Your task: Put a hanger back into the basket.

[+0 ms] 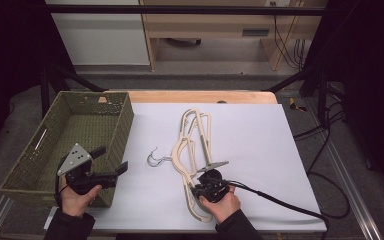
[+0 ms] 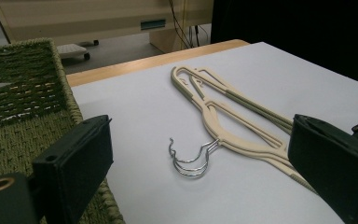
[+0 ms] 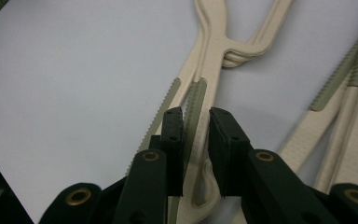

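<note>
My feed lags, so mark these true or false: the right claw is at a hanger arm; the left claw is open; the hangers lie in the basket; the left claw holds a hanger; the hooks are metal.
1. The right claw has a hanger arm between its jaws: true.
2. The left claw is open: true.
3. The hangers lie in the basket: false, they lie on the white sheet beside it.
4. The left claw holds a hanger: false, it holds nothing.
5. The hooks are metal: true.
</note>
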Demonstrator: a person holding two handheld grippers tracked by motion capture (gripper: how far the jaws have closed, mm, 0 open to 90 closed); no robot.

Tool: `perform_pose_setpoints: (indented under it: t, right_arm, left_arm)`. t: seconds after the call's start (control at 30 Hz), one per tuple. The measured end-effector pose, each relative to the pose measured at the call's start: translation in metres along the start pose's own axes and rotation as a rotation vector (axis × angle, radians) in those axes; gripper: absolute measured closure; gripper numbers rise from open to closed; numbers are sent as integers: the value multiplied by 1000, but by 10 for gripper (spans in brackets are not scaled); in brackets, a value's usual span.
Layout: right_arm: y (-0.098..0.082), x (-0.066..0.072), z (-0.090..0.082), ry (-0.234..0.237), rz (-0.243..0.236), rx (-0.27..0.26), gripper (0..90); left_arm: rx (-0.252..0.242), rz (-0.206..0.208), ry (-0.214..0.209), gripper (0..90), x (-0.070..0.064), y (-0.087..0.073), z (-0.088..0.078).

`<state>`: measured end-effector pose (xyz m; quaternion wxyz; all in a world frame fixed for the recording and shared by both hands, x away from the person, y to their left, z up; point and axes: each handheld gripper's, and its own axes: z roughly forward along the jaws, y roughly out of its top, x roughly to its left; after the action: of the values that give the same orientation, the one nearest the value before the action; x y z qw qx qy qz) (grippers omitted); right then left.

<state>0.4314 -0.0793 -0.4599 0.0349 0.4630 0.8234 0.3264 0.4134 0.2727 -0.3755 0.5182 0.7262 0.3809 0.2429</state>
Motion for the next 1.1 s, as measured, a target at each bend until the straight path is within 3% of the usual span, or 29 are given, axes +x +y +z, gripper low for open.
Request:
perform_pose_setpoints:
  t: [0.13, 0.37, 0.47, 0.57, 0.63, 0.73, 0.87, 0.97, 1.1]
  right_arm:
    - [0, -2, -3, -24, 24, 6, 777]
    - [-2, -7, -2, -67, -39, -6, 764]
    - [-2, -7, 2, -90, -62, -18, 674]
    - [-3, -8, 5, -109, -87, -14, 696]
    - [-3, -8, 4, -129, -93, -12, 764]
    - [-1, -7, 4, -117, -48, -9, 778]
    - [1, -12, 3, -142, -40, -1, 793]
    - [2, -15, 1, -137, -48, -11, 794]
    - [2, -16, -2, -122, -12, -21, 796]
  left_arm:
    - [1, 1, -2, 65, -1, 0, 0]
    - [-5, 2, -1, 65, -1, 1, -1]
    - [-7, 1, -1, 65, -2, 1, -1]
    - [-11, -1, -2, 65, -3, 2, -1]
    - [-11, 2, -5, 66, -4, 2, -1]
    - [-10, 9, -9, 66, -6, 3, -1]
    - [-11, 16, -21, 67, -11, 5, 0]
    - [-10, 25, -34, 68, -16, 6, 1]
    - [-8, 32, -46, 68, -22, 7, 2]
